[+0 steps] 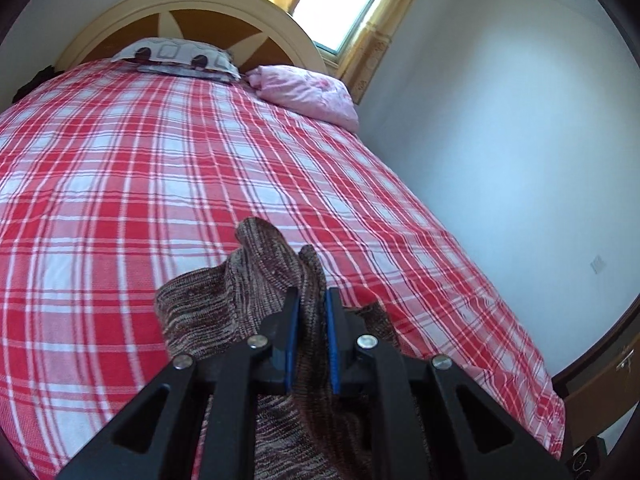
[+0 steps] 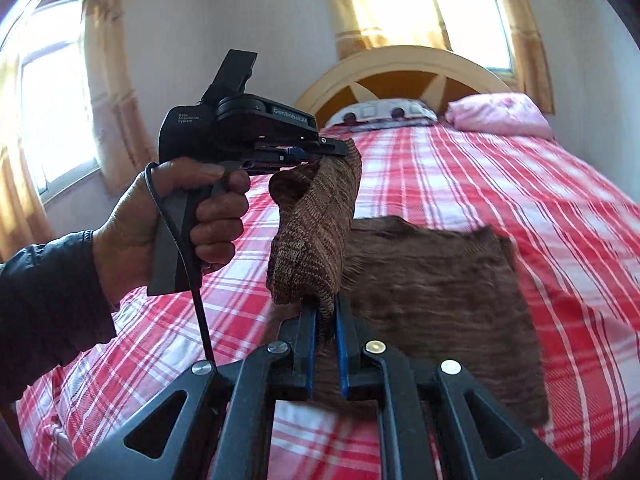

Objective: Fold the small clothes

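A brown knitted garment [image 2: 432, 296] lies partly spread on the red plaid bed [image 2: 520, 184]. Both grippers hold one edge of it lifted above the bed. My left gripper [image 1: 311, 300] is shut on a fold of the brown knit [image 1: 256, 276]. In the right wrist view the left gripper [image 2: 340, 148] is held by a hand at the left and pinches the top of a hanging strip of knit [image 2: 316, 236]. My right gripper [image 2: 325, 312] is shut on the lower end of that strip.
The bed [image 1: 160, 168] has a curved wooden headboard [image 1: 224, 4], a patterned pillow [image 1: 180, 54] and a pink pillow [image 1: 312, 94] at its head. A white wall [image 1: 520, 140] runs along the right side. Curtained windows [image 2: 52, 108] are at the left and behind.
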